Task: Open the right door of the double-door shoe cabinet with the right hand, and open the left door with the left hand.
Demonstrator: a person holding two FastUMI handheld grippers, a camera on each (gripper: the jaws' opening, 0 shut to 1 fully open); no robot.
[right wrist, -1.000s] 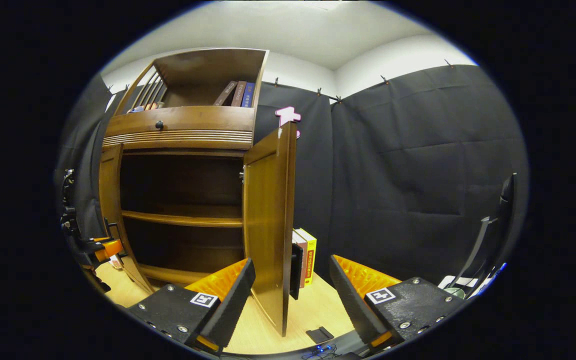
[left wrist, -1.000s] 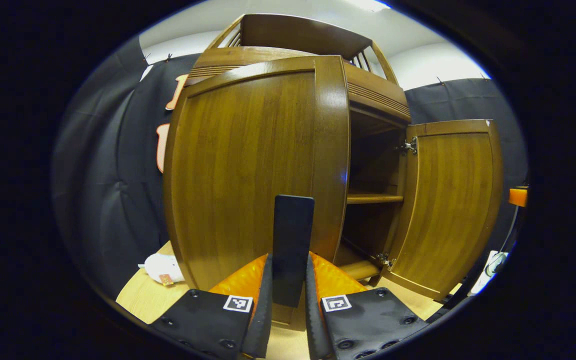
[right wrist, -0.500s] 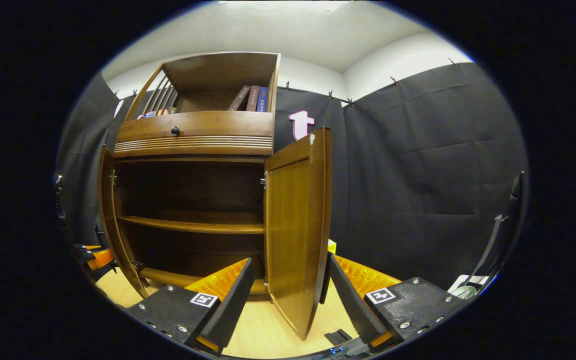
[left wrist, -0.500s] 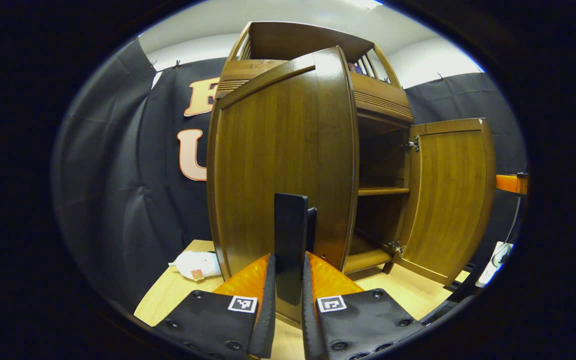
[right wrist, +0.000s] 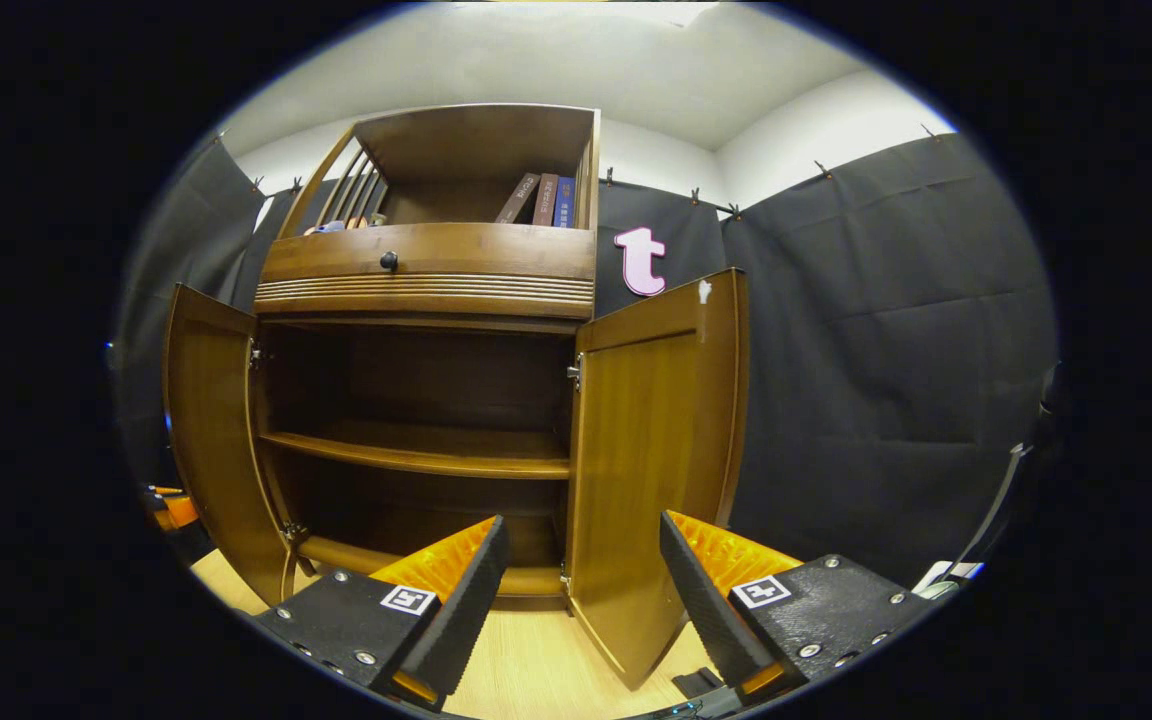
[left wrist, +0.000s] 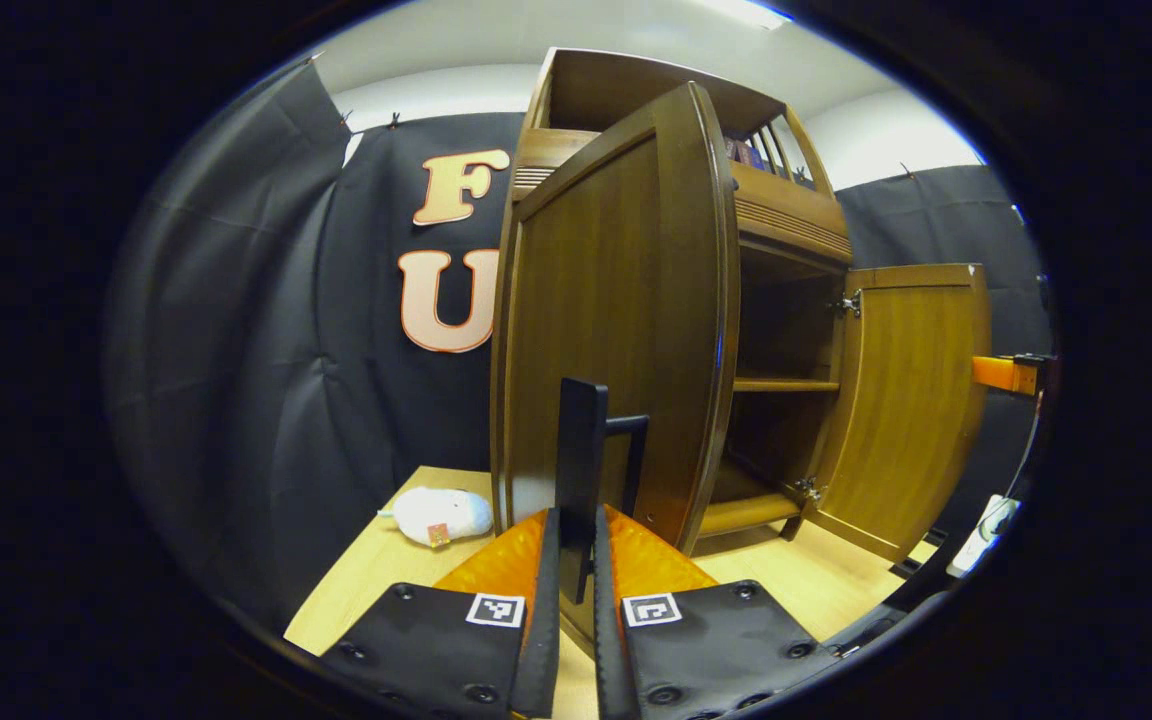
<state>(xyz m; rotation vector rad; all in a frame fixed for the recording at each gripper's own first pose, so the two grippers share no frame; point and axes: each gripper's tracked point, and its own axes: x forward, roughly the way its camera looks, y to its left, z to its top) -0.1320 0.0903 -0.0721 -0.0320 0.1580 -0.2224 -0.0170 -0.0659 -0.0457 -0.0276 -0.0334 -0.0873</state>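
Shoe cabinet point(right wrist: 426, 270): dark-stained wood with a glossy finish, standing on a light wooden floor point(right wrist: 526, 670) against the black cloth wall. Two doors, both swung open. One drawer front with ribbed moulding and a single round dark knob point(right wrist: 389, 261) sits above the doors. Above that, an open top shelf with slatted sides holds three leaning books point(right wrist: 544, 200) at its right end. Inside the lower compartment: one middle shelf point(right wrist: 416, 455), bare as far as the dim interior lets me see.

Left door point(left wrist: 616, 330): seen from its outer face in the left gripper view, arched top rail, swung well out from the carcass. A slim dark vertical handle point(left wrist: 581, 470) stands off its free edge on a bracket. Left gripper point(left wrist: 576, 600): fingers drawn tight together, both pressing on the lower end of that handle.

Right door point(right wrist: 656, 460): in the right gripper view its inner face is turned toward the camera, two hinges along its left edge, a small pale mark near the top corner. Right gripper point(right wrist: 576, 590): fingers spread wide, apart from the door, whose lower edge shows in the gap between them.

One white plush toy point(left wrist: 439, 514) lies on the floor left of the left door.
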